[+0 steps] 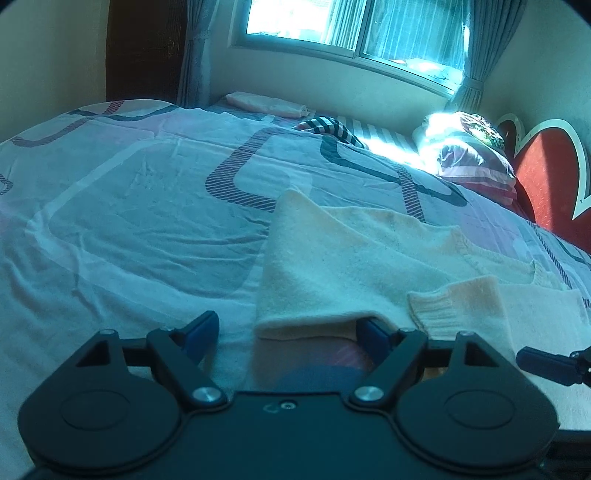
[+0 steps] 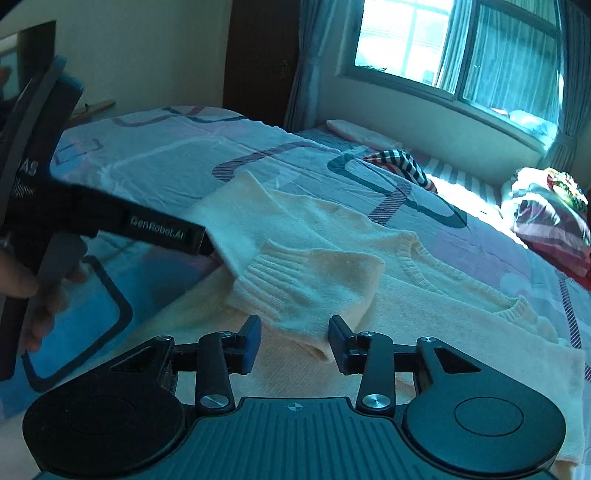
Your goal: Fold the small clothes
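A small cream knit sweater (image 1: 351, 258) lies on the patterned bedsheet (image 1: 129, 206); it also shows in the right wrist view (image 2: 424, 302). One sleeve is folded across the body, its ribbed cuff (image 2: 273, 269) lying on top. My left gripper (image 1: 286, 328) is open, with the folded edge of the sweater between its blue pads; its right pad is partly under the cloth. In the right wrist view the left gripper (image 2: 207, 243) reaches under that edge from the left. My right gripper (image 2: 293, 343) is open just in front of the folded sleeve.
A folded pink cloth (image 1: 266, 103) and a striped garment (image 1: 328, 127) lie at the far side of the bed. Pillows (image 1: 476, 162) and a red heart-shaped headboard (image 1: 546, 177) are at the right. A window (image 1: 351, 26) with curtains is behind.
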Tool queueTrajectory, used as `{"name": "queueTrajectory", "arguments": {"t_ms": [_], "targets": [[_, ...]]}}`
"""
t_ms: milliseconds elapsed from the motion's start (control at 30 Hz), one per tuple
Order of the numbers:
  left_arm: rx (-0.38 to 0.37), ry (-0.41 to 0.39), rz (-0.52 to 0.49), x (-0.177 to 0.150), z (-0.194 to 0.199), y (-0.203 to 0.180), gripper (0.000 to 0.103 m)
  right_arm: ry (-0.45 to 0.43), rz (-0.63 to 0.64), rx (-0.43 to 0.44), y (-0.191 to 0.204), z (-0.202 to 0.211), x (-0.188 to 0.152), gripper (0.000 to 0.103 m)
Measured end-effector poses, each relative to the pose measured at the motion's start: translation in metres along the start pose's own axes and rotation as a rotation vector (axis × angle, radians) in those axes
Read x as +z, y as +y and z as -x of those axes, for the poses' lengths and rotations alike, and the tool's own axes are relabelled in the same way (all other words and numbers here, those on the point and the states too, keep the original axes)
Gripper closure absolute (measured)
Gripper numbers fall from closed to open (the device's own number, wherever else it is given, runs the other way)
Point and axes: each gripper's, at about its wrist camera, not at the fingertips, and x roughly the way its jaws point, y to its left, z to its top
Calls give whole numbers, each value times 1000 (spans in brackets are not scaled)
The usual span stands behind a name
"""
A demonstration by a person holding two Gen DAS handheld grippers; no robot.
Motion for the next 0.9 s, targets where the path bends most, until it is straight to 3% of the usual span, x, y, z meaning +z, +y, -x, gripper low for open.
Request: {"name": "queueTrajectory", "arguments": {"t_ms": [133,233,267,333,433,600,800,900], "targets": [[-17,-11,18,5,-1,-2,23,-30,98,-41,11,-9,0,48],[-19,-16,11,7,-1,-5,23,-20,91,-28,8,-19,2,50],[-20,-14,12,8,-2,-5,23,-23,75,-20,5,-21,3,55],[-18,-14,10,7,-3,-5,23,-20,-1,2,-6,-21,7,98],[-8,-11,-8,6,-4,-5,23,-55,-197,22,-34,-12,11,98],[3,-12,-42,2,-8,-10,23,-110,-610,-24,-112,15,-2,98],[15,-27,-109,-4,-10,-22,26,-77,-810,-143,-178,36,-38,98],[12,-38,-144,-7,-11,-28,45,-34,-833,-180,-190,43,-54,98]]}}
